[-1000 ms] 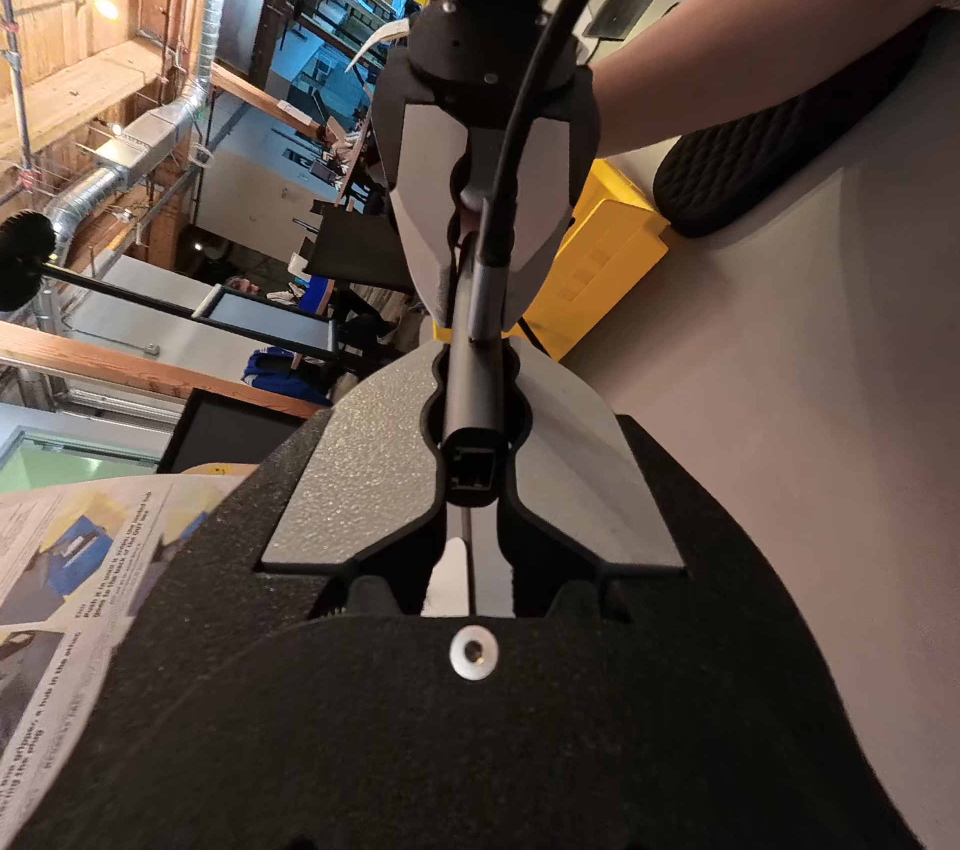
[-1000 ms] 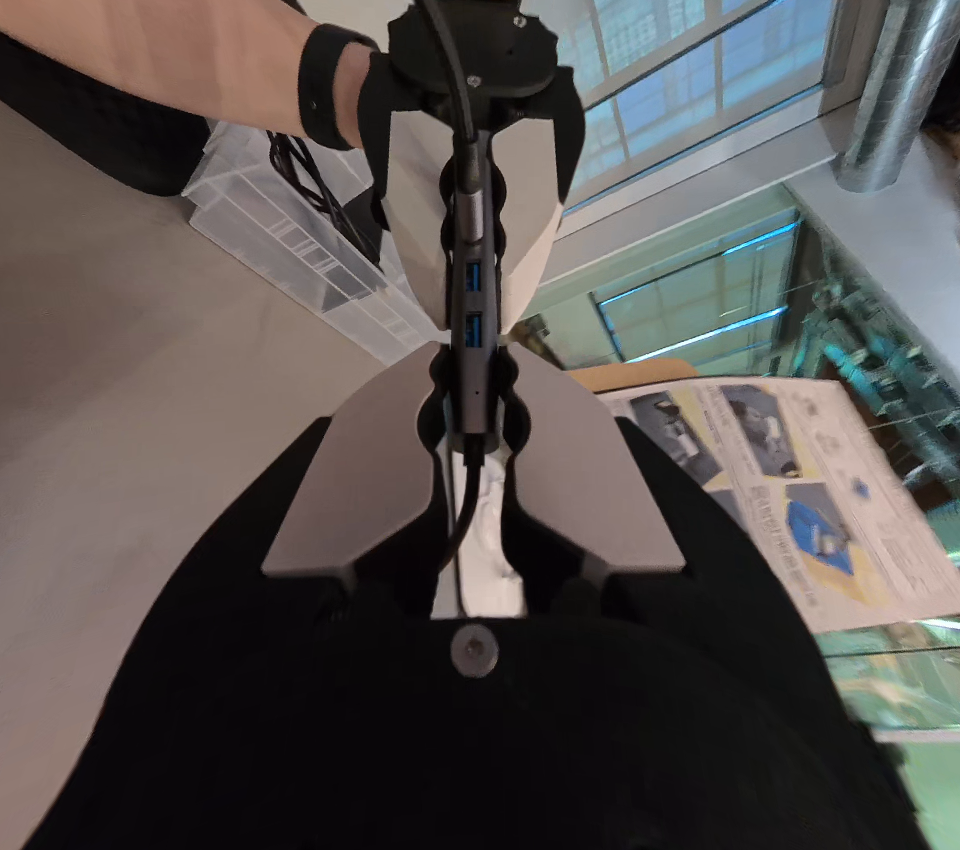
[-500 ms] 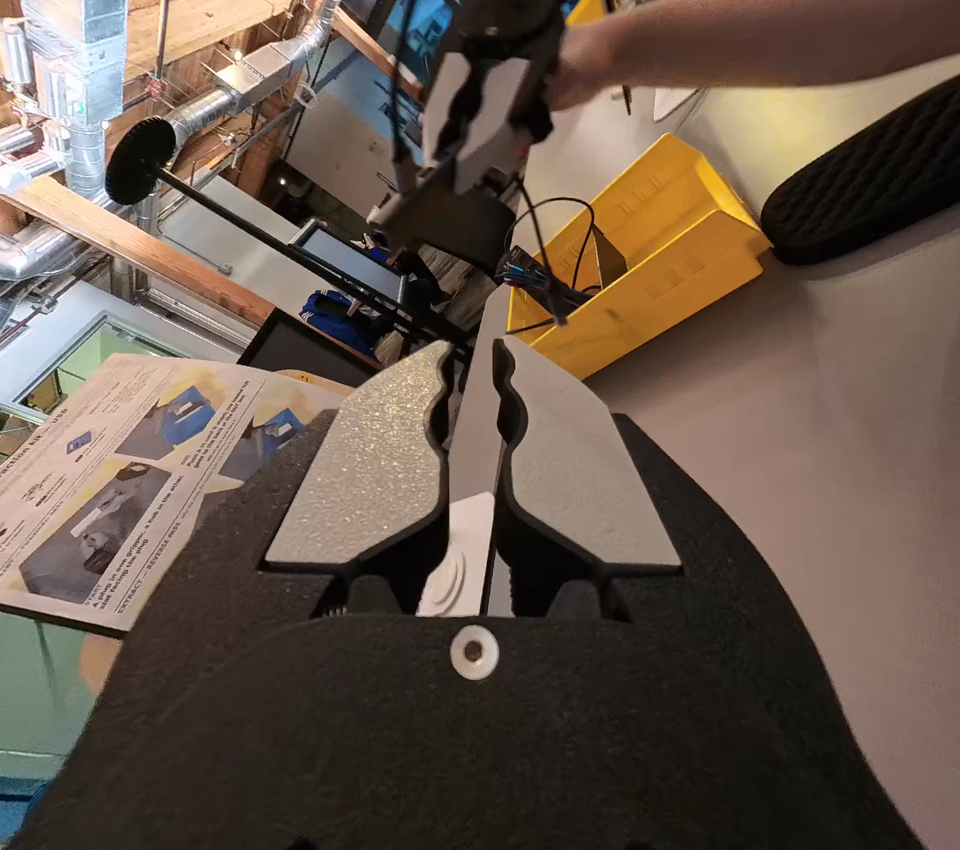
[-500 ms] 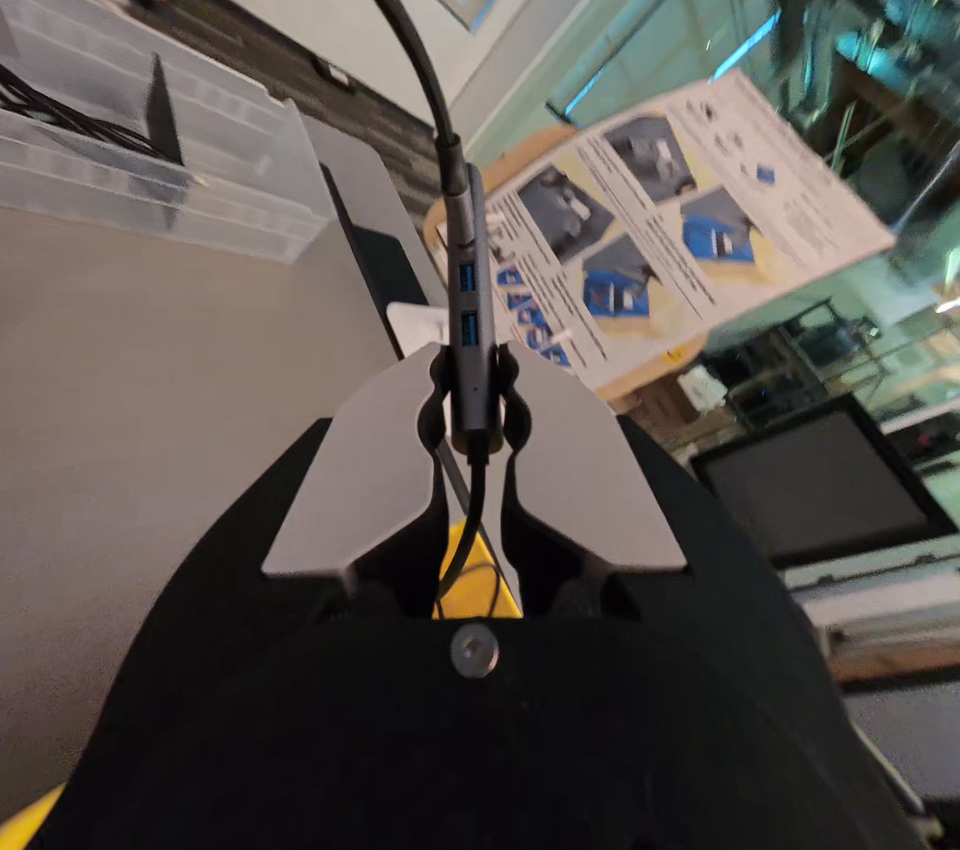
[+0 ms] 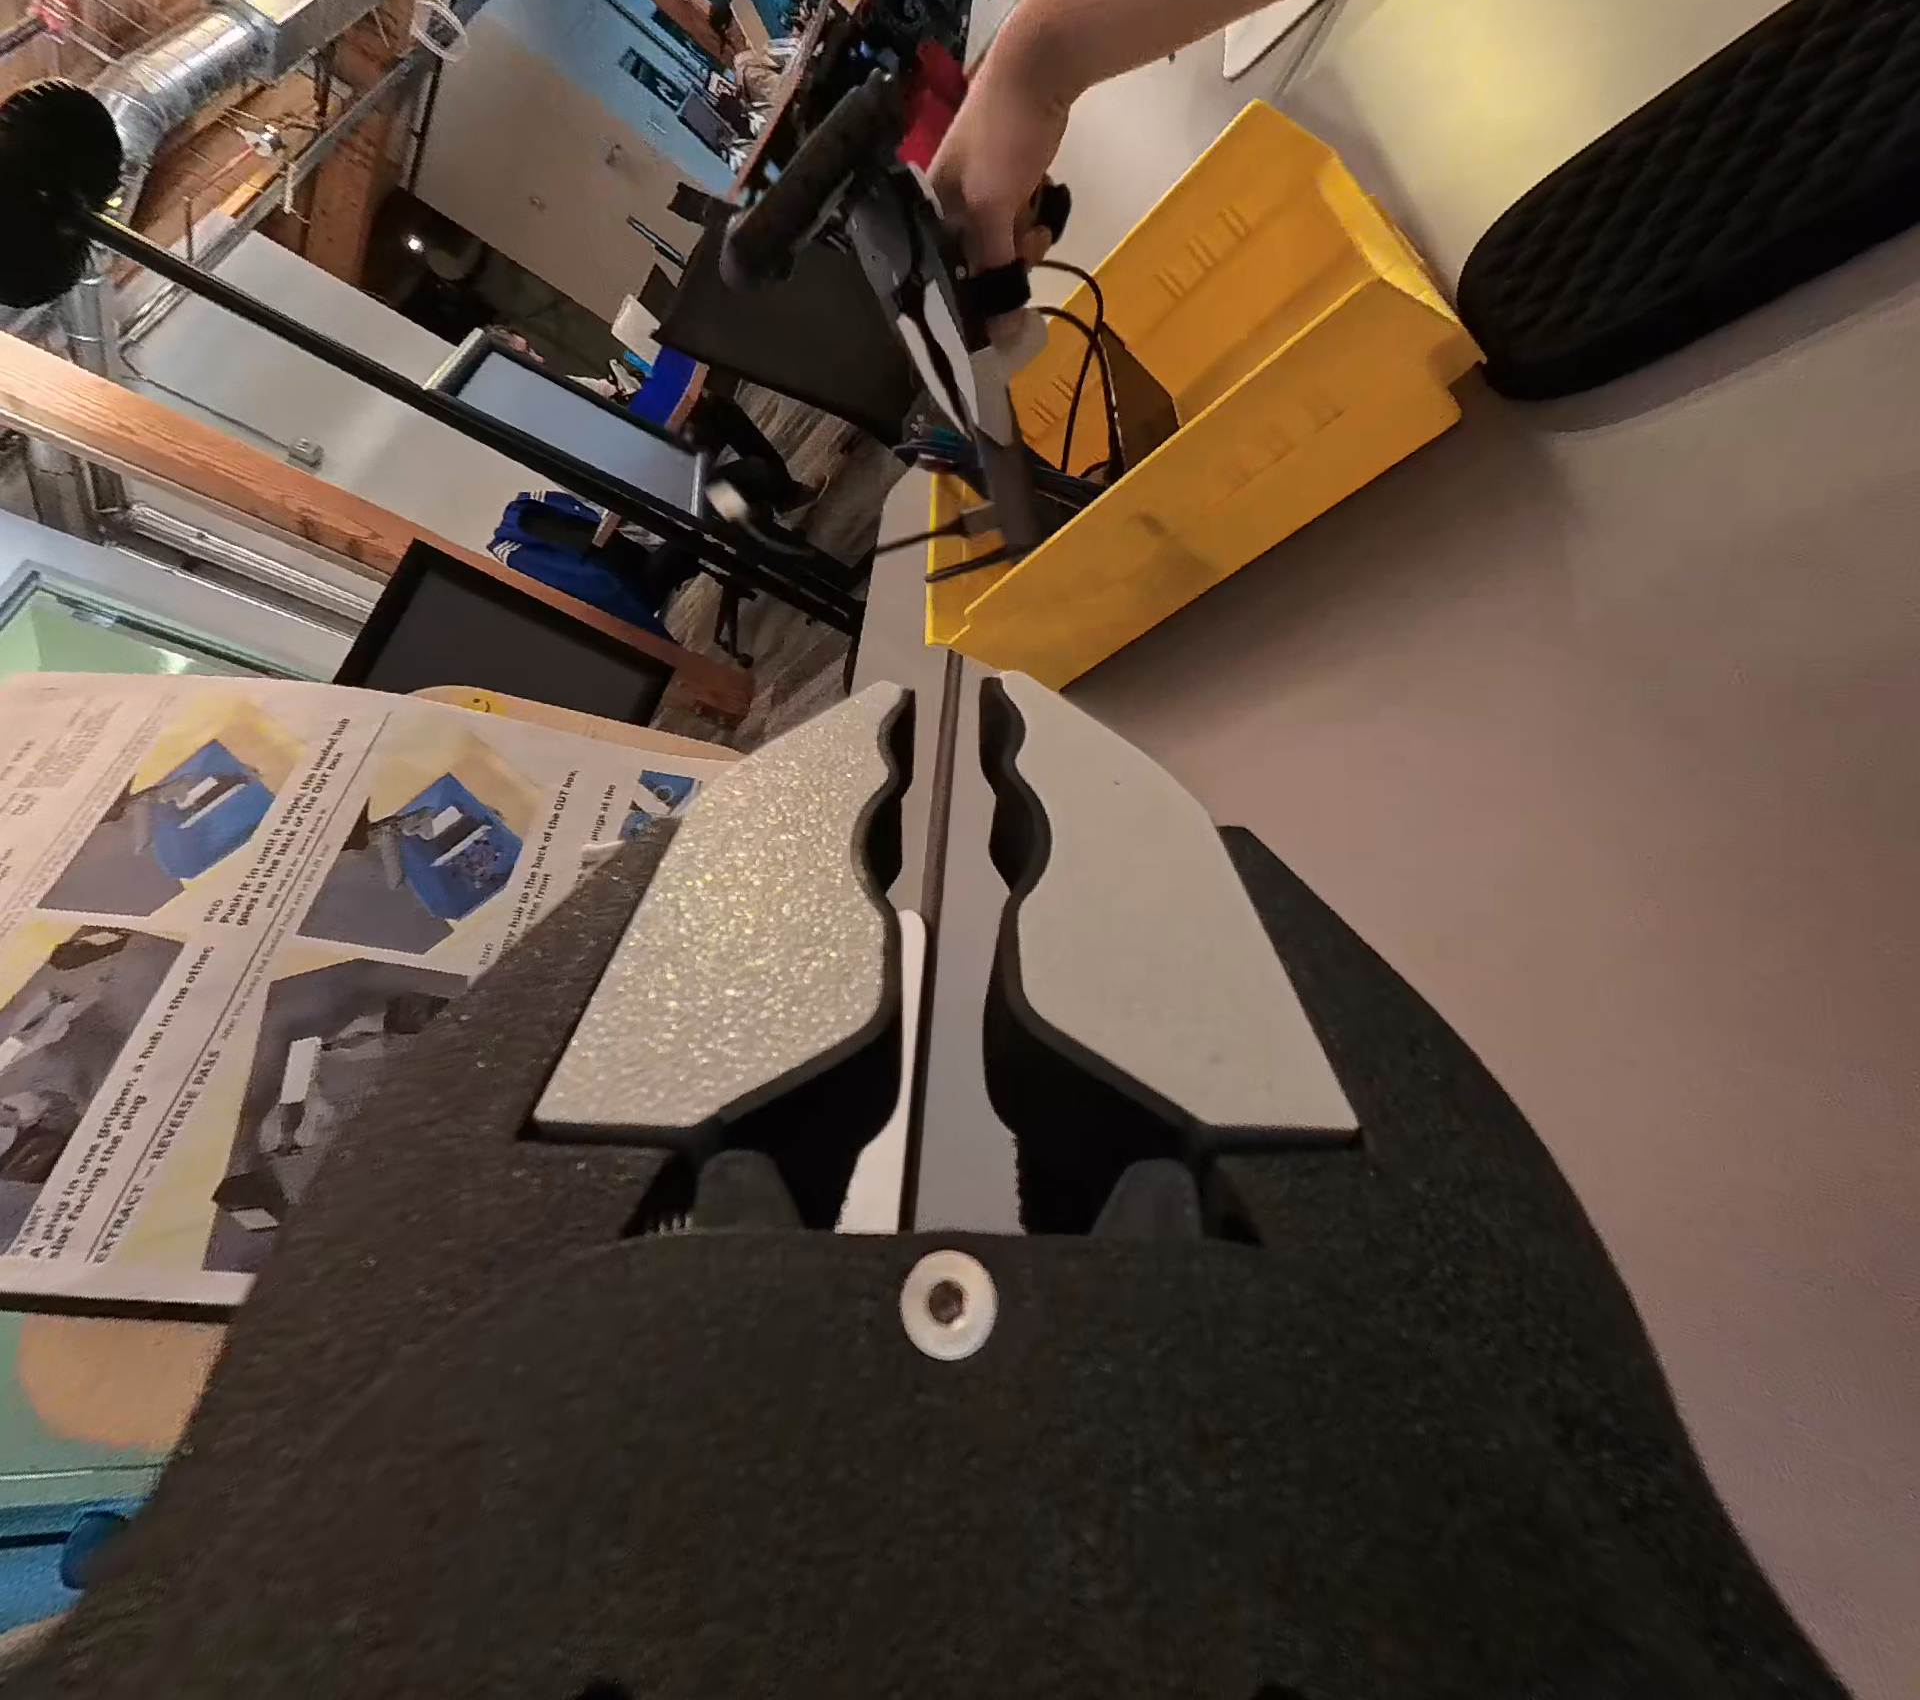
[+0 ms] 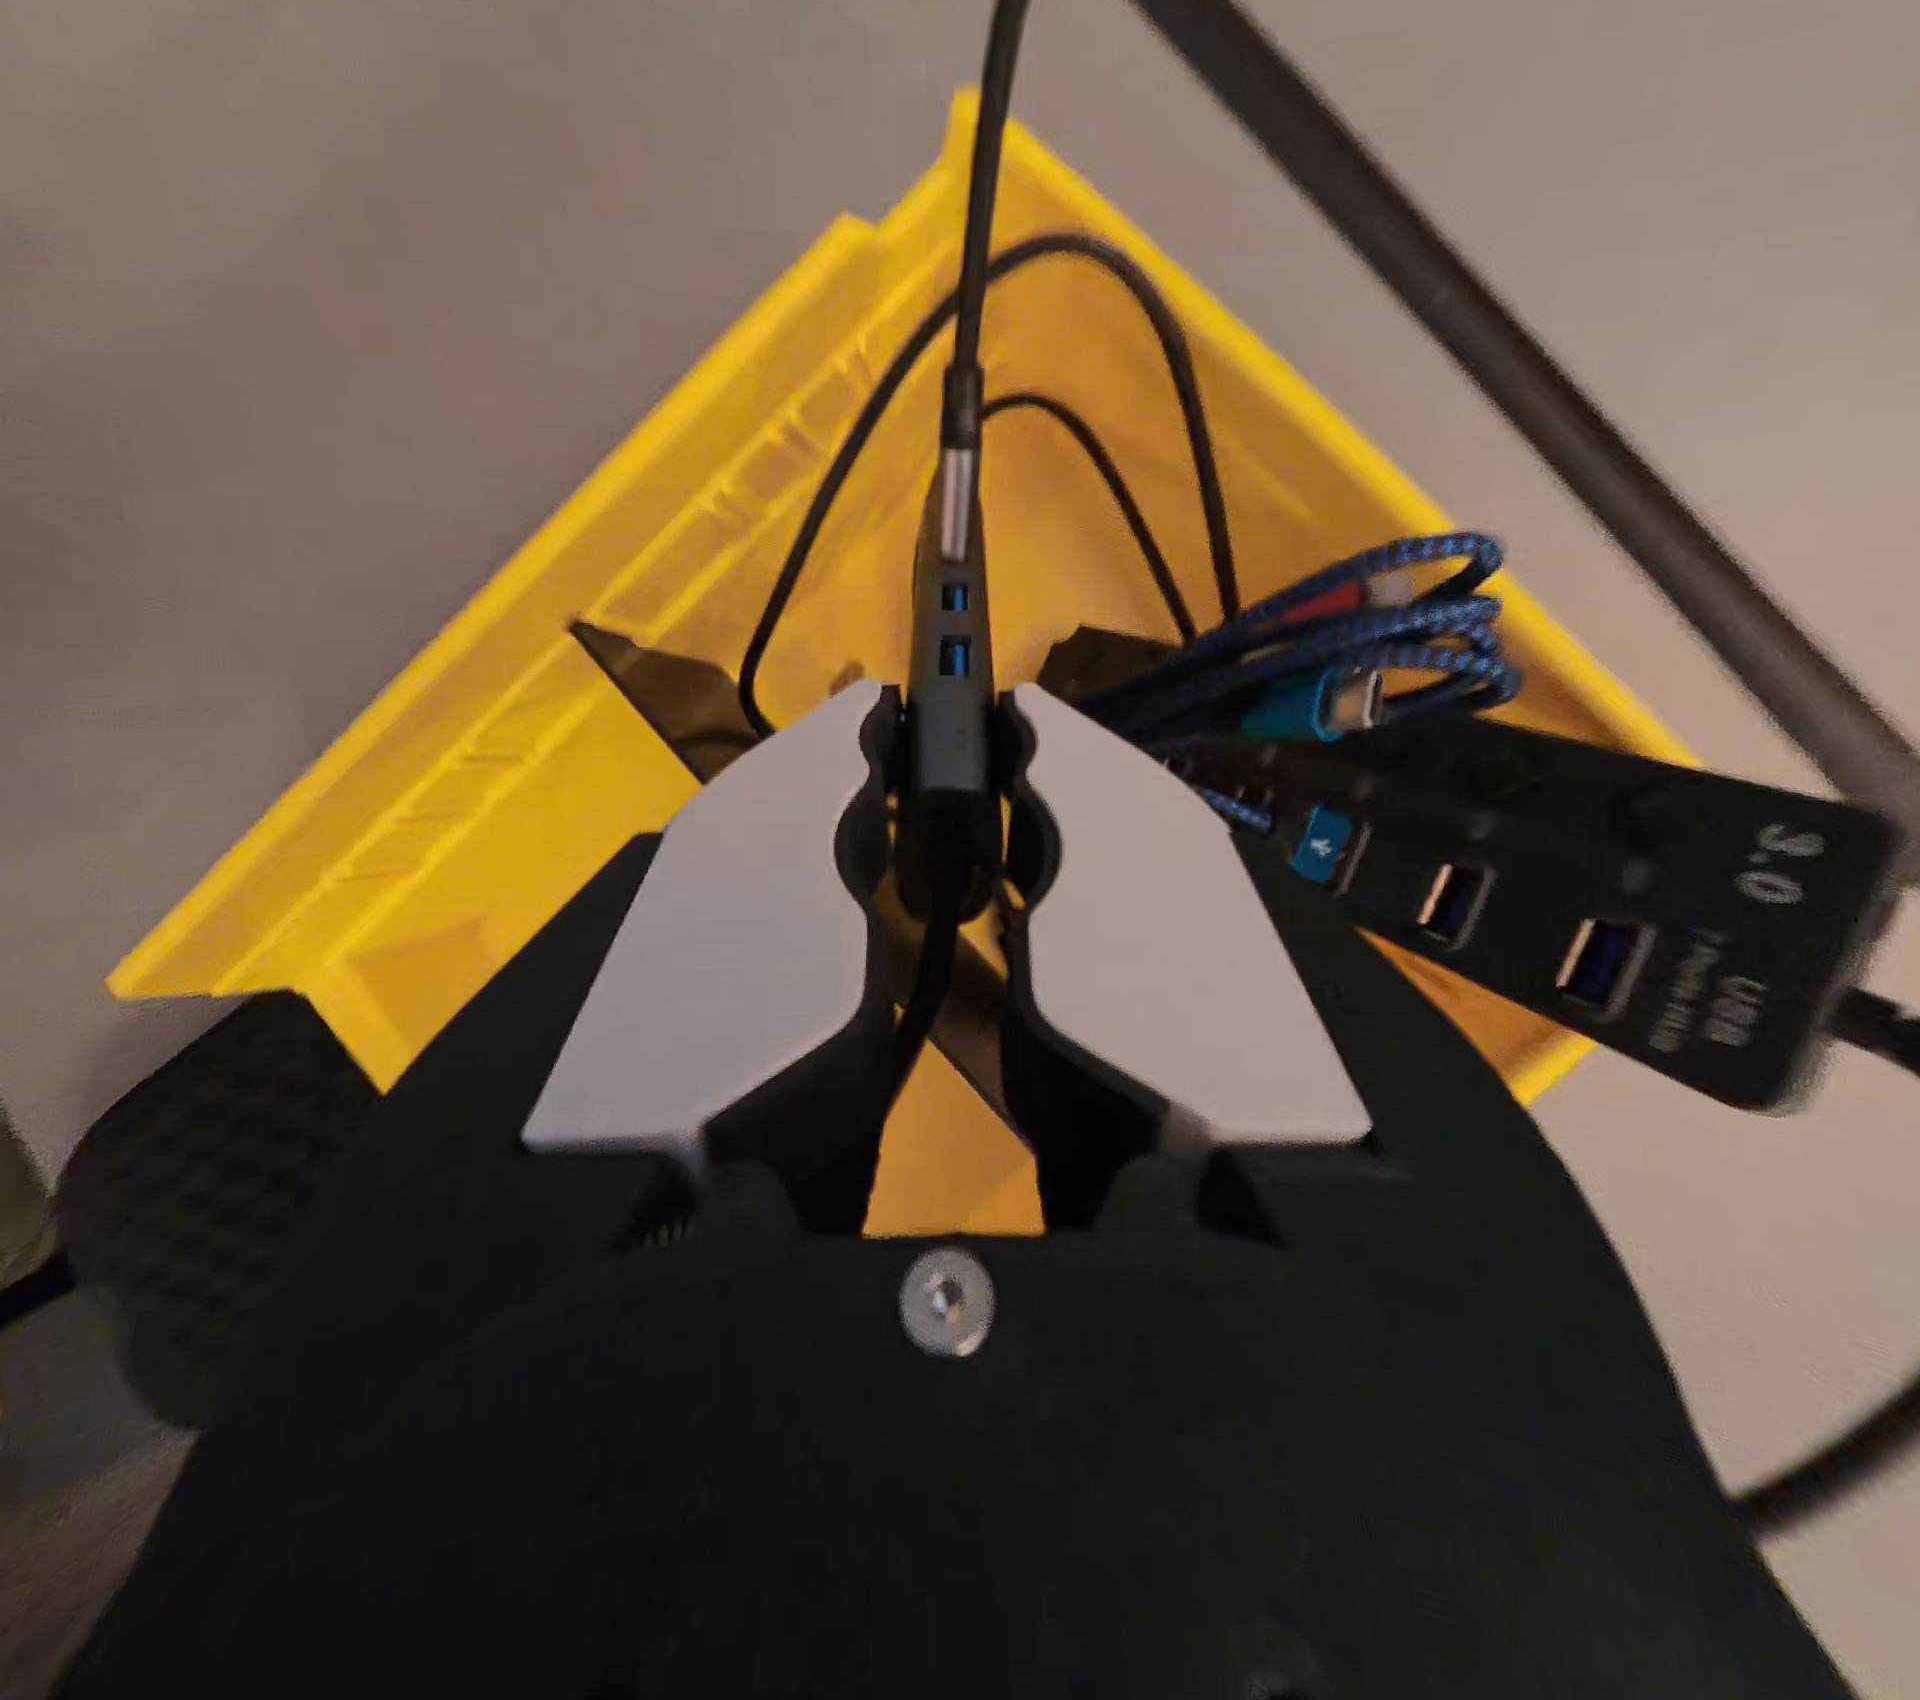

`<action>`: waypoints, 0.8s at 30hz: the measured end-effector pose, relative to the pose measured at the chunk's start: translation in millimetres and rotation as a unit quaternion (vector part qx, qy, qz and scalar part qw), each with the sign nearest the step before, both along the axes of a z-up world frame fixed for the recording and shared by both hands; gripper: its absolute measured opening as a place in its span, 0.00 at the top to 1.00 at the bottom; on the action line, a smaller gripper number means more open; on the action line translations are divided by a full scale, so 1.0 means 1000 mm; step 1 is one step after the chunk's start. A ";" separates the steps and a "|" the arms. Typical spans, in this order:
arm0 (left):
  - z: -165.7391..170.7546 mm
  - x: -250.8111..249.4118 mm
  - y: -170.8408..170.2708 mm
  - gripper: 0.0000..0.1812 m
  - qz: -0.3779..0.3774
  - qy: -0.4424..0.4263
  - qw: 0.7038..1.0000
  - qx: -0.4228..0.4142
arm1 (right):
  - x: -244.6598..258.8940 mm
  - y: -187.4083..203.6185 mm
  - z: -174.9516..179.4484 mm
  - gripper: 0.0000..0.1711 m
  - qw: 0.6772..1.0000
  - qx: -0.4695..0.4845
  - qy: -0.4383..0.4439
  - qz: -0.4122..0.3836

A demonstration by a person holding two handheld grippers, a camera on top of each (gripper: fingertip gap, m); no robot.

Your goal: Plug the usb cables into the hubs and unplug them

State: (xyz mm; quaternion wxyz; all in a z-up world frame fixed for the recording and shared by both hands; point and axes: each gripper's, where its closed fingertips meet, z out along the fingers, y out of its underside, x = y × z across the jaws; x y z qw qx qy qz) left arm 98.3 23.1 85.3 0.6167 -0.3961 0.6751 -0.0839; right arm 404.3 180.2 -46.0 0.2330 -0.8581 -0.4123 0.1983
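Clamping a slim grey hub point(image 6: 943, 725) between its pale, scalloped fingers point(image 6: 1164, 902), the right gripper point(image 6: 943, 720) hangs over the yellow bin point(image 6: 540, 715); the hub's end sits pinched in the black notches of the pads, with two blue ports showing above them. A black cable point(image 6: 982, 196) with a metal-sleeved plug is seated in the hub's far end and runs up and away, stiff and slightly bowed.

The left gripper point(image 5: 948, 720) holds nothing: its fingers, one sparkly grey and grainy point(image 5: 758, 912), the other smooth and matte, stand a narrow slit apart with only table edge visible through the gap.

Inside the bin lie loops of thin black cord, a coil of blue braided cable point(image 6: 1382, 622) with teal plugs, and a long black hub point(image 6: 1558, 902) leaning across the bin's rim (its ports face up). A dark divider plate stands in the bin beside the held hub. The bin's plastic walls are ribbed and stepped.

From the left wrist view, the bin sits at the edge of the smooth grey table point(image 5: 1558, 819), with bare surface between it and the left gripper. A black, quilted pad point(image 5: 1714, 175) rests beyond it. A printed instruction sheet point(image 5: 260, 902) lies to the left; wooden beams and silver ducting fill the room behind.
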 end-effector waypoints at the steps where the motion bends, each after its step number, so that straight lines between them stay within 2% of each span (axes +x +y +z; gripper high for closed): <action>1: -0.002 0.001 0.001 0.94 0.002 0.005 1.000 -0.001 | 0.003 -0.001 -0.008 0.89 1.000 -0.017 -0.006 0.004; 4: -0.010 0.004 0.004 0.94 0.002 0.017 1.000 -0.007 | 0.002 -0.004 -0.023 0.89 0.998 -0.054 0.003 0.030; 10: -0.023 0.009 0.010 0.94 0.009 0.040 0.999 -0.015 | 0.005 -0.002 -0.032 0.88 0.995 -0.037 -0.039 0.086; 16: -0.035 0.014 0.013 0.94 0.014 0.061 0.998 -0.022 | 0.003 0.004 -0.046 0.88 0.981 0.029 -0.125 0.149; 24: -0.044 0.017 0.015 0.94 0.020 0.081 0.996 -0.023 | 0.006 0.001 -0.033 0.84 0.982 0.049 -0.129 0.125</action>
